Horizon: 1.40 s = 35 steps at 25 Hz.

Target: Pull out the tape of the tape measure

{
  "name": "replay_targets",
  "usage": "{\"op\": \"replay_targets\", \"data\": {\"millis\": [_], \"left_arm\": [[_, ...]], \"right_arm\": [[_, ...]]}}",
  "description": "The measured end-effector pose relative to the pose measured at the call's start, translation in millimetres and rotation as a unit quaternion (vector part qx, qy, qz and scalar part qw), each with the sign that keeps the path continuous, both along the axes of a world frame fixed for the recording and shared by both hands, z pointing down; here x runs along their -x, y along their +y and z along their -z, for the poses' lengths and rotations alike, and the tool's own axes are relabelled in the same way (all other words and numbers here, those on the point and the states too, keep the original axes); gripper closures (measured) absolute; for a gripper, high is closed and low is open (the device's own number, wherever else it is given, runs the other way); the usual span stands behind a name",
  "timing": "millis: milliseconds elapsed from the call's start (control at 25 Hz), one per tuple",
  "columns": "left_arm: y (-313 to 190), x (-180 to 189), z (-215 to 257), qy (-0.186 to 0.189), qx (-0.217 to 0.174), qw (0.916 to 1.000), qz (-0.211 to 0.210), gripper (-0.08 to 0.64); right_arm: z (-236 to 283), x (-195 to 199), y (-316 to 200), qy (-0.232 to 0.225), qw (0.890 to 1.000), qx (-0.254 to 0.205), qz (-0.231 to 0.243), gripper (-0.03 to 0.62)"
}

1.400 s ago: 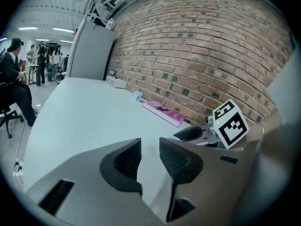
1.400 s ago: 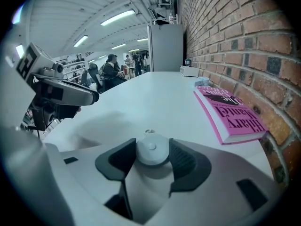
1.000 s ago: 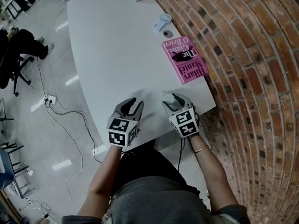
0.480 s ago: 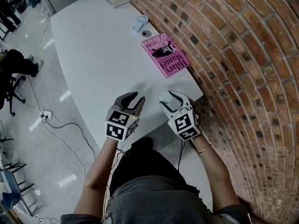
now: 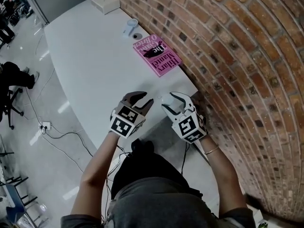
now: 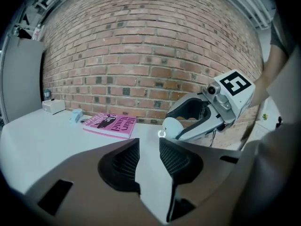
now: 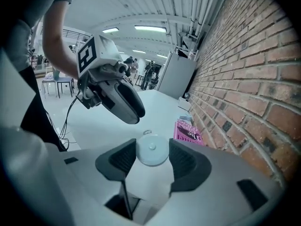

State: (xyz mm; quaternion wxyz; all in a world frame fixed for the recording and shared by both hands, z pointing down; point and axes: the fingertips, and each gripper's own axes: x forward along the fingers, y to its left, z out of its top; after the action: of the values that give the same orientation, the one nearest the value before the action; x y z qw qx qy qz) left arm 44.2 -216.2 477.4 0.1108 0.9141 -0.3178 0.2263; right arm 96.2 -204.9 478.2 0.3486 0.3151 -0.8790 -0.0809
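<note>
Since a second ago both grippers lift off table (image 5: 95, 56) and draw closer. Now right gripper (image 7: 152, 158) pinches round white tape measure (image 7: 152, 149). Its pull ring (image 6: 162, 134) sits at 12 o'clock of left gripper (image 6: 147, 149) — jaws slightly apart, seemingly empty. Pull not begun.

- The table (image 5: 95, 65) runs along the brick wall (image 5: 228, 42) on its right.
- The book (image 5: 157, 55) lies on the table by the wall.
- Behind the book stands a small container (image 5: 130, 26); a box (image 5: 105, 3) sits at the far end.
- The tape measure (image 7: 151, 150) sits between the right gripper's (image 5: 170, 98) jaws, over the near table end.
- The left gripper (image 5: 143, 99) is just left of it.
</note>
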Motion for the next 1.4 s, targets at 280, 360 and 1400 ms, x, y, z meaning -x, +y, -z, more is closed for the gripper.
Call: {"op": "replay_targets", "data": {"millis": [280, 360, 1400], "left_arm": [[17.2, -28.3, -4.1, -0.054, -0.022, 0.9947, -0.085, 0.43], [20.5, -33.6, -3.0, -0.068, -0.027, 0.9921, -0.102, 0.43], [32.7, -44.2, -17.6, -0.13, -0.057, 0.9743, -0.174, 0.482]], "right_arm": [[3.8, -1.9, 16.6, -0.001, 1.0, 0.0, 0.006, 0.37], [4.4, -2.0, 20.6, 0.002, 1.0, -0.002, 0.008, 0.37], [-7.7, 0.4, 36.2, 0.03, 0.999, 0.005, 0.044, 0.37]]}}
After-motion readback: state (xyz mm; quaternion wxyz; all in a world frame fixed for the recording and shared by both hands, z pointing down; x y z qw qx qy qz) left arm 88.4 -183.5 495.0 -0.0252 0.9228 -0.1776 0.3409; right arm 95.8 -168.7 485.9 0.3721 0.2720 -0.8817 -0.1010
